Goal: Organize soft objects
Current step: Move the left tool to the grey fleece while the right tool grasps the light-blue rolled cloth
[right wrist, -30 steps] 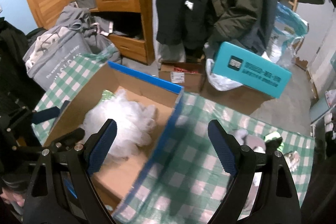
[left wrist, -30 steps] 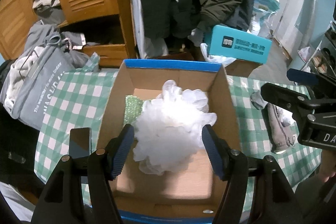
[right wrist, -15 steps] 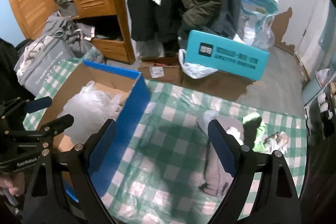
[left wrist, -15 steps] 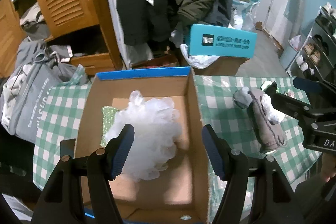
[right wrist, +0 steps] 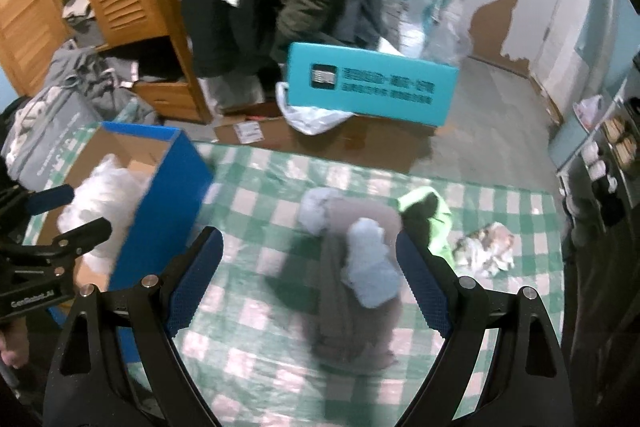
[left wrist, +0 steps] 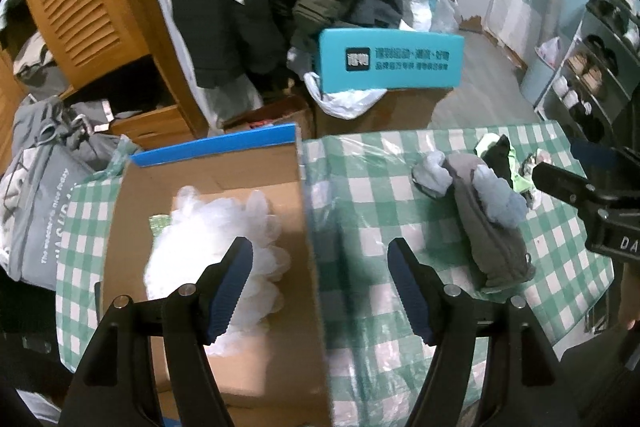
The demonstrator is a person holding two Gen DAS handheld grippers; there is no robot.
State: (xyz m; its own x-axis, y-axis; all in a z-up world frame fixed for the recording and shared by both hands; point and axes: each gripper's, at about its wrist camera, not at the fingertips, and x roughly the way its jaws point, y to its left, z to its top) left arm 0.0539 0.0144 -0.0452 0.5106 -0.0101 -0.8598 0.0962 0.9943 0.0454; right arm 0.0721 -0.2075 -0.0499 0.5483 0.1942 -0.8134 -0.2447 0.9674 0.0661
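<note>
The grey cloth bundle (right wrist: pixel 352 279) lay on the checked tablecloth (right wrist: pixel 256 379) between the right gripper's (right wrist: pixel 308 277) wide-open, empty jaws, while the left gripper (left wrist: pixel 320 285), also open and empty, hovered over the box (left wrist: pixel 304 211) wall beside the white puff (left wrist: pixel 216 227).

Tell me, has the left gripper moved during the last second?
Yes. The left gripper moved right: earlier it straddled the white bath pouf; now it straddles the cardboard box's right wall.
</note>
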